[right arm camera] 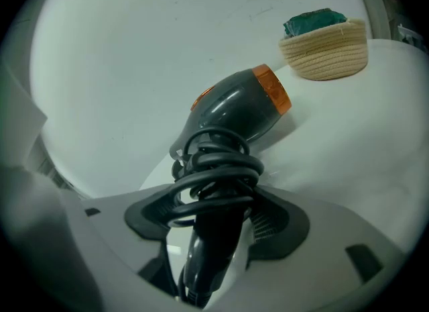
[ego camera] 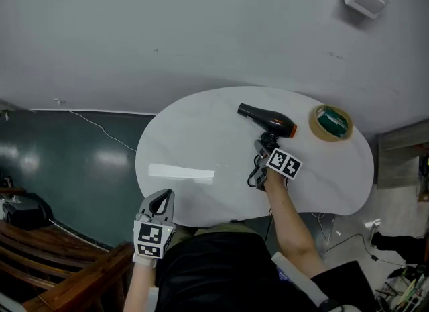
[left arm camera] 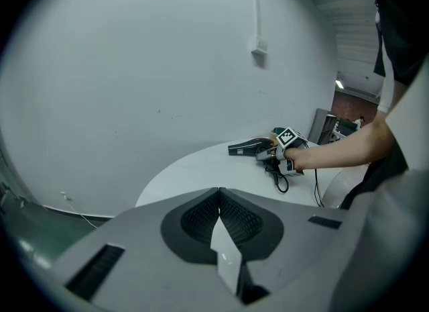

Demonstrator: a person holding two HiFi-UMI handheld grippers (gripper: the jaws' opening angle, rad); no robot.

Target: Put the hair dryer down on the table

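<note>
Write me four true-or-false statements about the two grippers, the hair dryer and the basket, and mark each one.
1. The right gripper holds the hair dryer by its handle. True.
2. The left gripper has its jaws wide apart. False: they are together, with nothing between them.
3. The dryer's cord lies stretched across the table. False: it is coiled round the handle.
4. A woven basket holding a green thing stands on the table. True.

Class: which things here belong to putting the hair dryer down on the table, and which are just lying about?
Job: hair dryer, its coiled cord, right gripper gripping its handle, white table.
Lying about: woven basket holding something green; idle left gripper, shut and empty.
</note>
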